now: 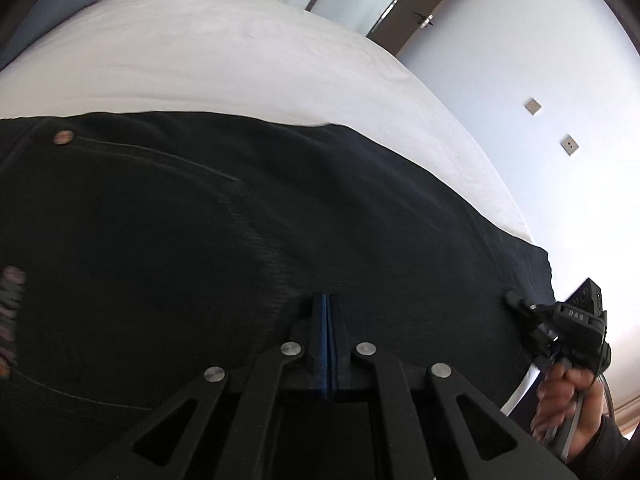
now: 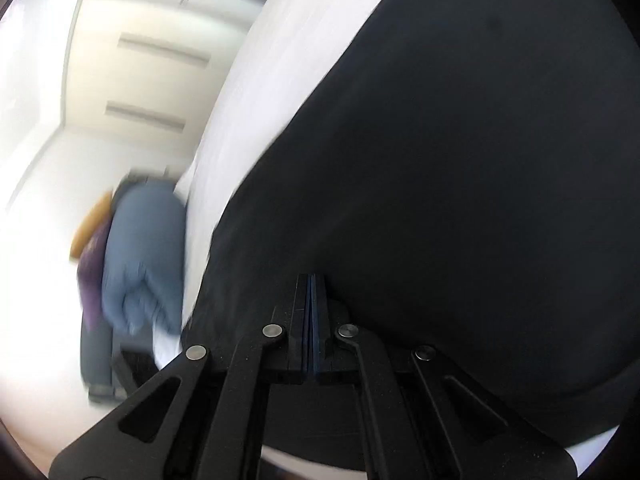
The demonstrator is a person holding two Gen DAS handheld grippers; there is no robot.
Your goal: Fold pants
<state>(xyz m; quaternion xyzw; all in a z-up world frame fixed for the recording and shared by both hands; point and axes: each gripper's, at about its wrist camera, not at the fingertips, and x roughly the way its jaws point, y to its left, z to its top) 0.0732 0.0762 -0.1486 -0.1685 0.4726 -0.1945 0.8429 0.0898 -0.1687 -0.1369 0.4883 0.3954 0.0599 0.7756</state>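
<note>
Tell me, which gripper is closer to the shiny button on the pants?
Left. The left gripper is shut over the pants nearer the button; the right gripper is at their far edge.
</note>
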